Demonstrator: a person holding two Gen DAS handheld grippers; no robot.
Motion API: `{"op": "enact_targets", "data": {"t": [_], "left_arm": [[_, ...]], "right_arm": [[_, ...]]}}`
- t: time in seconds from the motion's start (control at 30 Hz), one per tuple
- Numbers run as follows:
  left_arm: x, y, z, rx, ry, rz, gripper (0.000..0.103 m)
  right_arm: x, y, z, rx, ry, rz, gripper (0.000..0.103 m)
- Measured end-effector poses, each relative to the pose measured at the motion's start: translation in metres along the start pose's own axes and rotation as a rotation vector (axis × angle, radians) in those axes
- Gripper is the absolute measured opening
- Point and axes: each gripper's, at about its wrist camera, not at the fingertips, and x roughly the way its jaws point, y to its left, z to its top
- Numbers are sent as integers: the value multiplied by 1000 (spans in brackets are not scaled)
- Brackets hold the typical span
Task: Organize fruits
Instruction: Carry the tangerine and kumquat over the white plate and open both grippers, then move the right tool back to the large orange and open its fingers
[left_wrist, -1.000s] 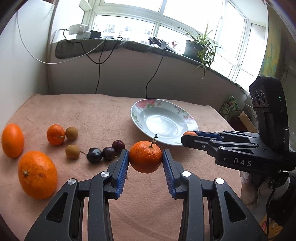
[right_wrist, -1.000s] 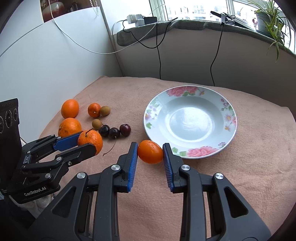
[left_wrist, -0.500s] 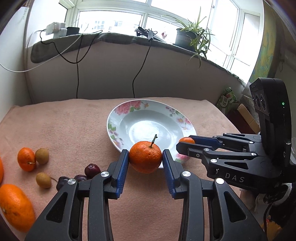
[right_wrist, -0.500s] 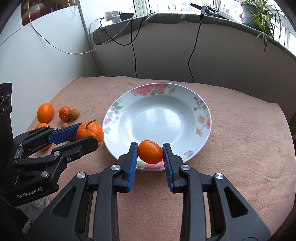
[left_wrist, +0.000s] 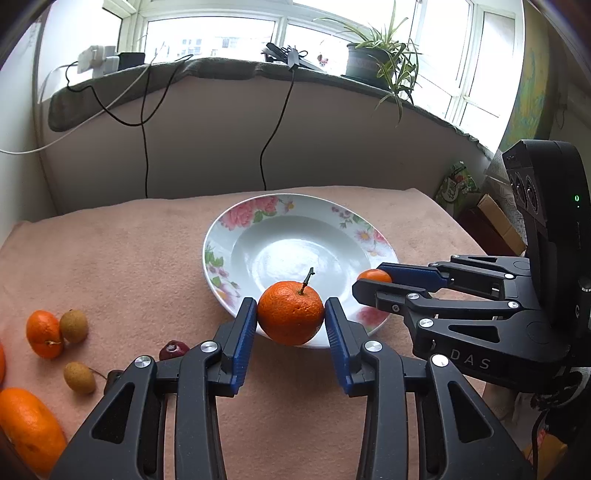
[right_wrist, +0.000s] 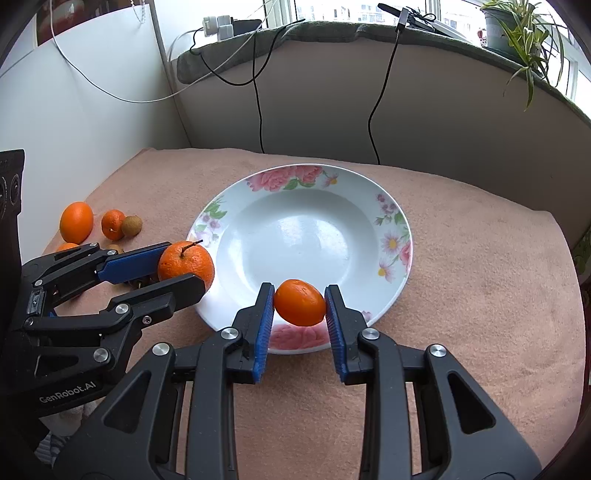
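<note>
We see the left gripper (left_wrist: 290, 319), its jaws clamped on a stemmed mandarin (left_wrist: 290, 316) at the near rim of the floral plate (right_wrist: 391, 210), while the right gripper's (right_wrist: 300, 304) jaws pinch a smaller orange fruit (right_wrist: 300, 302) over the same rim
</note>
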Motion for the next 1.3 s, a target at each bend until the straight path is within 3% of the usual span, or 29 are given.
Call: {"op": "enact_targets", "data": {"t": [0.03,0.1,0.33,0.47,0.6,0.97,1.3], "left_arm": [[0,0,0,0,-2,3,38],[-2,1,1,-2,-9,5,45],[-8,4,1,0,-22,22,46],[-12,6,1,-8,-31,27,47],[-17,7,-1,-15,-36,21,55],[-33,14,-3,-38,-63,46,61],[-63,39,-17,-90,-93,117,69]], "right_arm": [[0,0,0,-2,-2,-3,34],[-2,1,0,-3,-13,-17,57],[-7,-1,2,-11,-27,-51,62],[-12,-2,2,-4,-44,-67,77],[-18,0,2,-4,-60,-93,90],[-26,7,0,-6,-56,-104,91],[-35,23,-1,-11,-69,-48,91]]}}
